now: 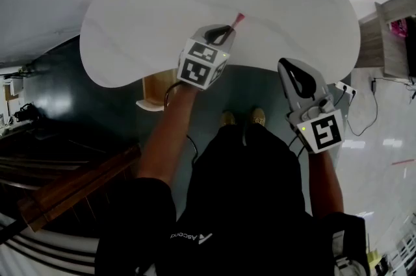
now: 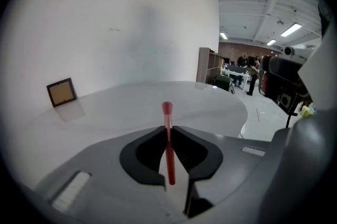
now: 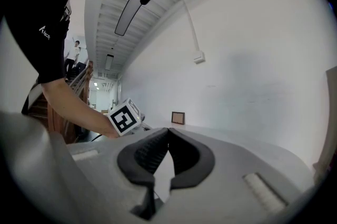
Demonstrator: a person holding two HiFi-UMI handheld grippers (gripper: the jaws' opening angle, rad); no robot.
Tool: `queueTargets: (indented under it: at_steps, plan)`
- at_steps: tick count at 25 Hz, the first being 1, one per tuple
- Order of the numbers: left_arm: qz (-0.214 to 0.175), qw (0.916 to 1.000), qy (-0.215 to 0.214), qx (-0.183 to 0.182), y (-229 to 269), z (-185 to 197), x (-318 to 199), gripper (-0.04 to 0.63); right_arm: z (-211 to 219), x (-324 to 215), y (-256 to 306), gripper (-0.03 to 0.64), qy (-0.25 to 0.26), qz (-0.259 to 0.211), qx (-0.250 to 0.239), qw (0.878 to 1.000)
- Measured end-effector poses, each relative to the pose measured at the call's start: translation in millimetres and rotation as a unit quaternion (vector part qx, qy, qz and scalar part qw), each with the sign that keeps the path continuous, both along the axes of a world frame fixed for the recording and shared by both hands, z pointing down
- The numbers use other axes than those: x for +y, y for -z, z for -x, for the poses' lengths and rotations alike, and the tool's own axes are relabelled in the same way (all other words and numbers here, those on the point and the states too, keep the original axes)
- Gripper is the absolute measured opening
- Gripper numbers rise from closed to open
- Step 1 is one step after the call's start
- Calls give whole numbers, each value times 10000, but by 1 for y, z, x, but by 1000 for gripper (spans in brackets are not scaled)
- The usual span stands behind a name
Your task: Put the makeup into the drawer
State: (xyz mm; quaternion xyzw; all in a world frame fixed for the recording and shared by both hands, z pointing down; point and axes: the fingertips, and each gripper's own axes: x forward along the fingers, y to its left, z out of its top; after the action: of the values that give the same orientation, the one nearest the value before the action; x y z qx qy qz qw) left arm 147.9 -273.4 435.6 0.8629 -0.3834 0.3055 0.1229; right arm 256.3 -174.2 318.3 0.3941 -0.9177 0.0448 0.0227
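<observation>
Fingers (image 2: 185, 150) of left gripper (image 2: 168, 130) clamped a pink makeup brush (image 2: 169, 146) over the white table (image 2: 131, 107); right gripper (image 3: 167, 132) was closed, empty.

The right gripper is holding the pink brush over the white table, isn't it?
No. The left gripper is holding the pink brush over the white table; the left gripper view shows it pinched between those jaws.

Three cameras, one table (image 1: 162, 21)
Head view looks steeply down; both gripper views look low across it, sharing the framed picture (image 2: 61, 93).
</observation>
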Motion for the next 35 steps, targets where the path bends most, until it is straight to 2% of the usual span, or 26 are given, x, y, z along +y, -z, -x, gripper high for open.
queueTargets:
  at_steps: [4,9,16,21,28,35]
  plan:
    - [-360,9978,384,394,31,12,26,54,15,5,6,3,271,-75,-58,9996]
    - [-834,9895,897,771,64,34,61,54,44,14,12,3,699,-160,-138,9973]
    - [-1445,9686,1671,1144,105,72,109,54,84,28,23,3,1284,-256,-200,9912]
    - [-1797,9518,2166,1217,121,105,145,54,121,42,29,3,1756,-341,-164,9837]
    - [-2189,9317,2699,1061,134,192,194,54,213,74,32,3,2424,-368,13,9695]
    - [-2208,9120,3293,1057,117,293,248,54,309,113,24,3,2918,-329,269,9555]
